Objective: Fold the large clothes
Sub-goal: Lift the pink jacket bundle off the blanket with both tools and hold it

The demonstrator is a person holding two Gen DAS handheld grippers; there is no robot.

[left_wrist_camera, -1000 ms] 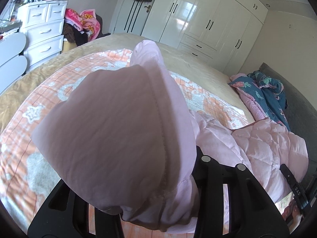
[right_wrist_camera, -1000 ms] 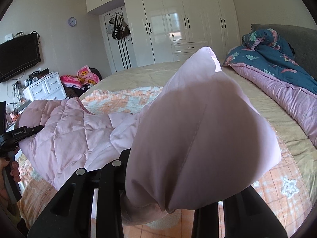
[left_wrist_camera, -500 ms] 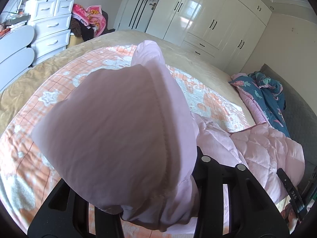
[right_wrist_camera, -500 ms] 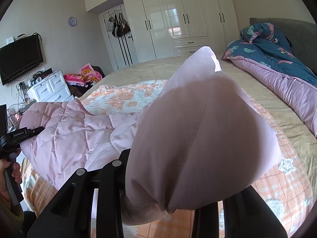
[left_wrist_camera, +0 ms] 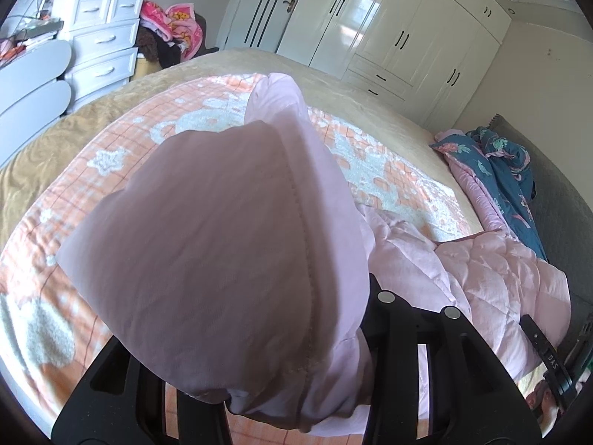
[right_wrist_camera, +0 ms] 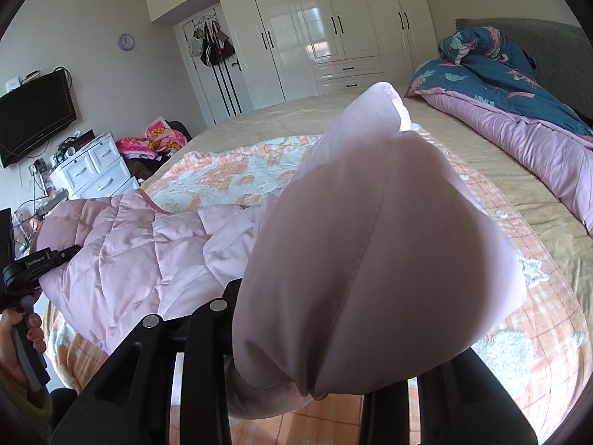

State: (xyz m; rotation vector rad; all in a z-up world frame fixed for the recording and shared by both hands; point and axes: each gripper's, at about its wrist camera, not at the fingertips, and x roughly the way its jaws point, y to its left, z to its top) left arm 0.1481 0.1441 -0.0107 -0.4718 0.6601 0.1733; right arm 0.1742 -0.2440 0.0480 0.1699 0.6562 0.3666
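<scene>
A large pink quilted jacket (left_wrist_camera: 500, 278) lies bunched on the bed's orange checked blanket (left_wrist_camera: 389, 170). My left gripper (left_wrist_camera: 281, 382) is shut on one end of it. That raised fold (left_wrist_camera: 222, 244) fills the middle of the left wrist view and hides the fingertips. In the right wrist view my right gripper (right_wrist_camera: 304, 382) is shut on another puffed fold (right_wrist_camera: 370, 259) of the same jacket (right_wrist_camera: 122, 244). The jacket sags between the two grippers onto the blanket (right_wrist_camera: 229, 174). Each view shows the other gripper at its edge: the right (left_wrist_camera: 548, 356), and the left (right_wrist_camera: 33, 263) in a hand.
A blue and pink duvet (right_wrist_camera: 500, 85) is heaped by the grey headboard (right_wrist_camera: 548, 48). White wardrobes (right_wrist_camera: 326, 37) stand beyond the bed. A white dresser (left_wrist_camera: 100, 37) and a clothes pile (left_wrist_camera: 174, 33) are at the far left, with a TV (right_wrist_camera: 33, 118) on the wall.
Both grippers have moved level over the bed with their folds still held. The blanket's pattern has slid upward in both views. The grips look the same.
</scene>
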